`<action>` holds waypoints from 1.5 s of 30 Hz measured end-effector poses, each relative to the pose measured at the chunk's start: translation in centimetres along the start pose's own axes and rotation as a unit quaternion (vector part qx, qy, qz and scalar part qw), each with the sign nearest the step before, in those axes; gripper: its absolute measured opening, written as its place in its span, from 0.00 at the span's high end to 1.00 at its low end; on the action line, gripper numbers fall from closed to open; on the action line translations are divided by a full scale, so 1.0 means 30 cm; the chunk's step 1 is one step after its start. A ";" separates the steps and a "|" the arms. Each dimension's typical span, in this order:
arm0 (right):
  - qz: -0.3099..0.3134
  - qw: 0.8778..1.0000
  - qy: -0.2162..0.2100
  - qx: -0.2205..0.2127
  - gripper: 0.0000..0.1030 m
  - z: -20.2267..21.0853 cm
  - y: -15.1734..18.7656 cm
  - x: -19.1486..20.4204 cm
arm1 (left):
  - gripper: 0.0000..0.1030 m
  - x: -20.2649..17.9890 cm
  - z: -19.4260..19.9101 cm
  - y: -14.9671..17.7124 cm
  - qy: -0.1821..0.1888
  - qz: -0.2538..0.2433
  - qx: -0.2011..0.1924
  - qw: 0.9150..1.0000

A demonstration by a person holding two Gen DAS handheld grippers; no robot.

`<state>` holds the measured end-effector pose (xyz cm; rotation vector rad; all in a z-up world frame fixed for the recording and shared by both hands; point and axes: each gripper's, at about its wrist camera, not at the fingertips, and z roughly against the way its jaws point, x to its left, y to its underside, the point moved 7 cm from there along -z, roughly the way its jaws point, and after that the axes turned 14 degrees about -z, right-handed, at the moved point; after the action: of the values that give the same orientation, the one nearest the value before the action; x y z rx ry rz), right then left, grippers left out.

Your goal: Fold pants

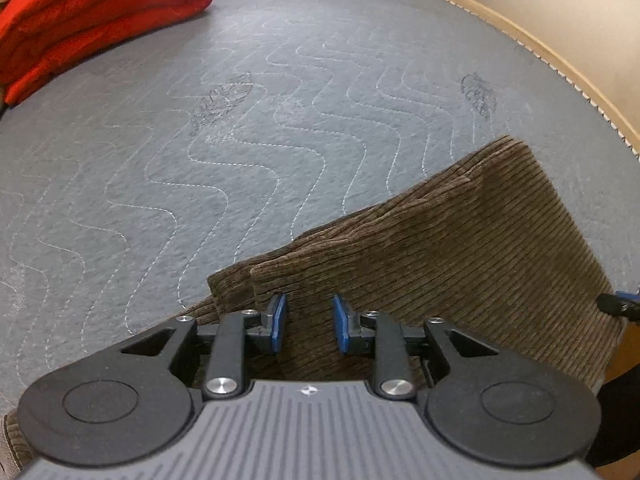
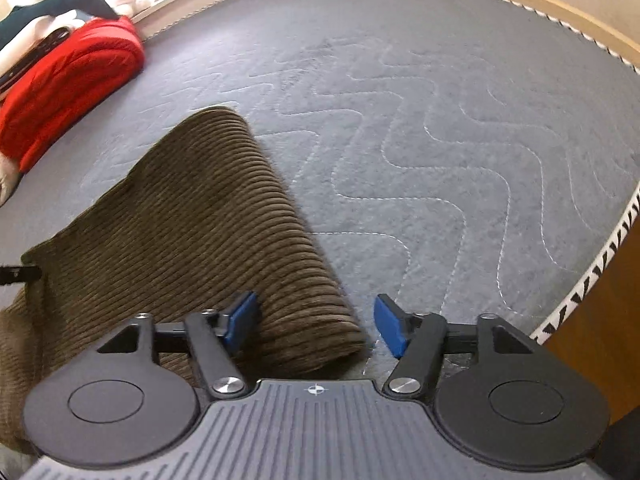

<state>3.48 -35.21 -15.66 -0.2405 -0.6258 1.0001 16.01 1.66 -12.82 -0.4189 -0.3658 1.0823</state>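
Below both cameras, the brown corduroy pants [image 1: 460, 248] lie folded on a grey quilted mat [image 1: 240, 152] stitched with pale wavy lines and edged by a tan border [image 1: 540, 44]. In the left wrist view their long axis runs on a slant, from the bottom left by the camera up to a blunt far end at the upper right, close to the mat's edge; the cords run across that length. 2 stacked layers show along the left edge, the upper one set slightly back from the lower. The left gripper [image 1: 308, 324] points steeply down over the near part of the cloth, its blue fingers [image 1: 278, 322] a little apart, with corduroy visible in the gap between them; I cannot tell whether the pads press on the fabric. In the right wrist view the same pants [image 2: 192, 220] slant from the lower left up to a rounded end near the picture's middle, the right-hand edge a soft rolled fold. The right gripper [image 2: 316, 322] hovers at that fold's near corner with its fingers [image 2: 388, 324] spread wide: 1 pad over the cloth, the other over bare mat, nothing pinched. A folded red garment [image 2: 68, 84] rests well apart at the mat's far left.
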 end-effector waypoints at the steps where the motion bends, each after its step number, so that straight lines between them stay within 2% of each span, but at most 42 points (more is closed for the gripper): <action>1: 0.003 1.000 0.001 0.002 0.35 -0.005 0.004 0.001 | 0.70 0.002 0.003 0.002 0.002 0.002 -0.002 1.000; 4: 0.002 1.000 -0.004 0.009 0.35 -0.024 0.001 0.008 | 0.68 0.012 0.018 0.003 0.002 0.011 -0.005 1.000; 10: -0.042 0.999 -0.021 0.024 0.37 -0.045 -0.004 -0.006 | 0.60 0.023 0.040 0.000 0.006 0.022 -0.011 1.000; 16: -0.032 0.999 -0.022 0.016 0.41 -0.043 0.002 0.003 | 0.59 0.021 0.057 -0.005 0.009 0.023 -0.016 1.000; 19: -0.025 0.999 -0.025 0.011 0.48 -0.037 0.003 0.005 | 0.59 0.020 0.062 -0.005 0.008 0.023 -0.016 1.000; 21: -0.016 0.999 -0.028 0.004 0.59 -0.027 -0.003 0.013 | 0.59 0.019 0.065 -0.006 0.007 0.021 -0.017 1.000; 24: -0.009 0.999 -0.033 -0.006 0.67 0.001 -0.014 0.033 | 0.59 0.024 0.079 -0.008 0.006 0.025 -0.022 0.999; 27: 0.056 0.997 -0.036 -0.049 0.71 0.082 -0.016 0.118 | 0.59 0.037 0.106 -0.010 0.022 0.049 -0.033 0.998; 29: 0.114 0.989 -0.050 -0.086 0.73 0.155 -0.003 0.207 | 0.55 0.040 0.138 -0.017 0.050 0.074 -0.045 0.995; 32: 0.202 0.964 -0.086 -0.148 0.74 0.282 0.050 0.368 | 0.40 0.013 0.208 -0.031 0.117 0.101 -0.073 0.985; 34: 0.250 0.944 -0.118 -0.179 0.74 0.355 0.116 0.469 | 0.27 -0.014 0.262 -0.040 0.171 0.112 -0.095 0.974; 35: 0.274 0.934 -0.129 -0.190 0.74 0.380 0.157 0.512 | 0.26 -0.024 0.286 -0.043 0.197 0.116 -0.106 0.968; 38: 0.327 0.911 -0.160 -0.197 0.75 0.417 0.281 0.618 | 0.23 -0.030 0.352 -0.051 0.260 0.131 -0.139 0.947; 40: 0.359 0.897 -0.173 -0.190 0.75 0.420 0.353 0.676 | 0.20 -0.023 0.385 -0.053 0.288 0.143 -0.156 0.934; 41: 0.376 0.890 -0.178 -0.189 0.75 0.421 0.387 0.703 | 0.19 -0.020 0.396 -0.052 0.295 0.146 -0.160 0.931; 43: 0.405 0.875 -0.190 -0.185 0.75 0.422 0.444 0.743 | 0.18 -0.020 0.403 -0.046 0.293 0.145 -0.155 0.932; 45: 0.429 0.861 -0.201 -0.182 0.75 0.429 0.490 0.776 | 0.17 -0.017 0.393 -0.027 0.271 0.136 -0.140 0.943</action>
<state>-5.62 -8.95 -3.35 -0.6964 -1.1393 1.8188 10.74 2.62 -2.28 -1.0182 0.0355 1.1331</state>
